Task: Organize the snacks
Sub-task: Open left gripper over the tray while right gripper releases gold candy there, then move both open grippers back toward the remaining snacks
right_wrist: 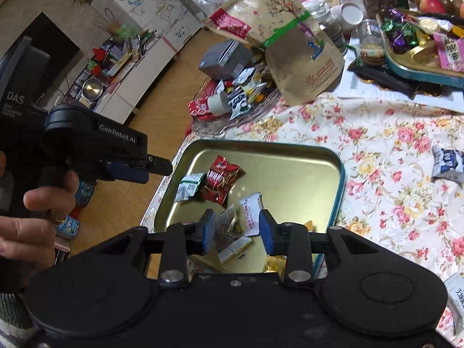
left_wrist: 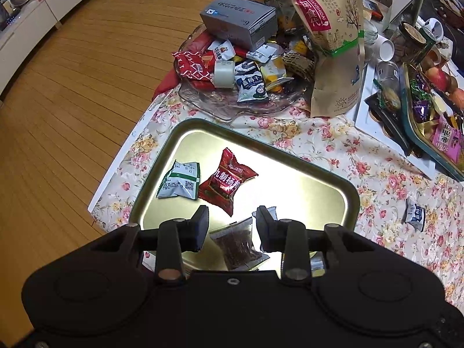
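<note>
Overhead, both parted grippers above tin tray.

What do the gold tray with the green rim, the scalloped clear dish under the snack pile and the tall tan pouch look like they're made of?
The shallow gold tray with a green rim looks like lacquered tin: it glares like a mirror. The scalloped clear dish seems to be glass, perhaps clear plastic, since the cloth shows through. The tall tan stand-up pouch looks like matte kraft paper, creased and dull.
</note>
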`<state>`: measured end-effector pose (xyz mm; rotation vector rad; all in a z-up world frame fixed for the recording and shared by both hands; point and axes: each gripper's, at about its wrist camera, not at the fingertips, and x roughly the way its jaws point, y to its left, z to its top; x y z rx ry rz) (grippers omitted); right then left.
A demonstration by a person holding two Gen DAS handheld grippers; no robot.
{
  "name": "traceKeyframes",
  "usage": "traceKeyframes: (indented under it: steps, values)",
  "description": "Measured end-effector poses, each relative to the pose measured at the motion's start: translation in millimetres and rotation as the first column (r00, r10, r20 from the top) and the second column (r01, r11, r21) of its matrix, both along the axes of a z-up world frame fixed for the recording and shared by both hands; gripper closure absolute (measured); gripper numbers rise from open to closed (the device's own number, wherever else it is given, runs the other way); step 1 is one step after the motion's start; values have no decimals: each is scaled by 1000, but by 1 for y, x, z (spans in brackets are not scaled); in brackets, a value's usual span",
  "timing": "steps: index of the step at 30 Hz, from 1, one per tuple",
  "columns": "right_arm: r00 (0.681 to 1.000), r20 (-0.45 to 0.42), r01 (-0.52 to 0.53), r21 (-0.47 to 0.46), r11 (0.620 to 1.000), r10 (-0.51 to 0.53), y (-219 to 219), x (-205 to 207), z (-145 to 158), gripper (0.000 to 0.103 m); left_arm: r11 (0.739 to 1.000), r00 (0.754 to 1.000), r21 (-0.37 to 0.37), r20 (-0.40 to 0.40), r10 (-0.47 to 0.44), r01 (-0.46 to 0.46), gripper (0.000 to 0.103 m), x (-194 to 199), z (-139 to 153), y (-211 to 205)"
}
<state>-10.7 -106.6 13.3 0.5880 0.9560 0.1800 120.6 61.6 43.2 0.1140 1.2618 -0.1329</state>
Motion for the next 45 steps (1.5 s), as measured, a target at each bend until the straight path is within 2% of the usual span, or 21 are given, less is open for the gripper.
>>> traceKeyframes:
  steps: [7, 11, 17, 28, 36, 45]
  values:
    - [994, -45, 96, -27, 995, -97, -19, 1, -4, 60, 1000, 1000, 19, -31, -1, 2, 59, 1, -8, -6]
    - [984, -93, 145, -51, 988, -149, -29, 2, -9, 60, 999, 999, 37, -38, -36, 37, 59, -4, -12, -16]
    - [966, -105, 229, -81, 970, -237, -51, -6, -11, 60, 996, 996, 35, -41, -83, 85, 59, -10, -11, -31]
    - [888, -155, 416, -129, 900, -433, -122, -28, -14, 60, 991, 991, 37, -42, -128, 130, 59, -18, -10, -61]
    - [849, -187, 464, -180, 867, -493, -163, -57, -24, 60, 975, 975, 46, -48, -215, 217, 59, -33, -12, -98]
    - [789, -234, 527, -218, 822, -568, -204, -93, -42, 60, 944, 944, 51, -70, -321, 325, 59, -52, -17, -150]
